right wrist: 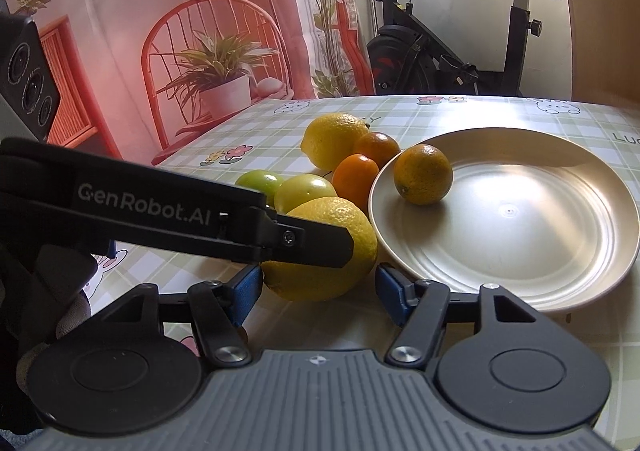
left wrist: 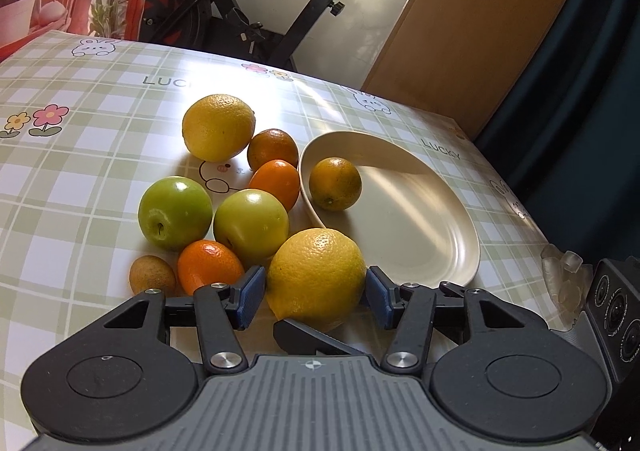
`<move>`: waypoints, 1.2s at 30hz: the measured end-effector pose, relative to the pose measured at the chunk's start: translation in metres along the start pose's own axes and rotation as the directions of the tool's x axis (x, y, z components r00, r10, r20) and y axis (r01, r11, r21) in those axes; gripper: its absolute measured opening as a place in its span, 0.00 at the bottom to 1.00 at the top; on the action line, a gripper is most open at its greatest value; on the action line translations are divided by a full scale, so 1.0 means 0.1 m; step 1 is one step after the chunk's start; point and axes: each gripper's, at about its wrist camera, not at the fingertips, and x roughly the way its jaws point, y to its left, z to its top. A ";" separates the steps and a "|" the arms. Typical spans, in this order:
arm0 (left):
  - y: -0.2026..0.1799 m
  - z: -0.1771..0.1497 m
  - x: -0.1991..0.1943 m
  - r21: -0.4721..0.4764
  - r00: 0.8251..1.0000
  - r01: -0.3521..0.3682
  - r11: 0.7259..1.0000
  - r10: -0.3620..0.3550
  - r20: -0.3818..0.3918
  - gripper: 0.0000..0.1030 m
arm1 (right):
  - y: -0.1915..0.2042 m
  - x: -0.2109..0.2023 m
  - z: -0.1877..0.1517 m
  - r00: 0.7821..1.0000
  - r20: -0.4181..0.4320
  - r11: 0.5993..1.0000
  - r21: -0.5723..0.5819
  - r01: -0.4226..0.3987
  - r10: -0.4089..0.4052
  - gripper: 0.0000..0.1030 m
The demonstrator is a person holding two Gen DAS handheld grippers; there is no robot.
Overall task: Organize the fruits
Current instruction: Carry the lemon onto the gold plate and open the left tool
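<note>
The left gripper (left wrist: 316, 291) has its blue-padded jaws spread around a large yellow lemon (left wrist: 316, 277), one pad at each side of the fruit, touching or nearly so; whether they press it cannot be told. The lemon rests on the tablecloth (left wrist: 80, 171) just off the near rim of a cream plate (left wrist: 420, 243). Its long axis looks to run roughly across the jaws, though the ends are hard to read.

In the right wrist view the right gripper (right wrist: 318, 291) also stands with jaws spread, just short of the same lemon and touching nothing. The left gripper's black finger crosses in front of the fruit, printed "GenRobot.AI".

On the plate, near its left rim, sits one small greenish-orange citrus (left wrist: 335, 183), stem end turned toward the camera. Beyond the held lemon lie two green apples (left wrist: 175, 213) side by side, an orange mandarin (left wrist: 210, 267) and a brown kiwi-like fruit (left wrist: 152, 274) toward the near edge. Two more mandarins (left wrist: 276, 185) touch the plate's far left rim. A second lemon (left wrist: 219, 127) lies farthest back, its nub pointing right.

The checked cloth reads "LUCKY" twice, among rabbits and flowers.
</note>
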 end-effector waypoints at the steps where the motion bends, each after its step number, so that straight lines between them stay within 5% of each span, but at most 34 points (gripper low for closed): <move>1: 0.00 -0.01 -0.01 0.001 1.000 -0.001 1.000 0.001 0.002 0.56 | -0.01 -0.01 0.00 1.000 0.002 1.000 0.002 -0.003 0.003 0.63; 17: -0.09 -0.09 -0.08 0.048 0.999 -0.036 0.998 0.034 0.031 0.53 | -0.05 -0.05 0.01 0.999 0.021 0.999 0.030 -0.039 0.038 0.61; 36: -0.41 0.10 -0.12 0.185 0.995 -0.037 0.982 0.018 0.100 0.53 | -0.13 -0.28 0.11 0.986 0.163 0.998 0.055 0.017 -0.025 0.61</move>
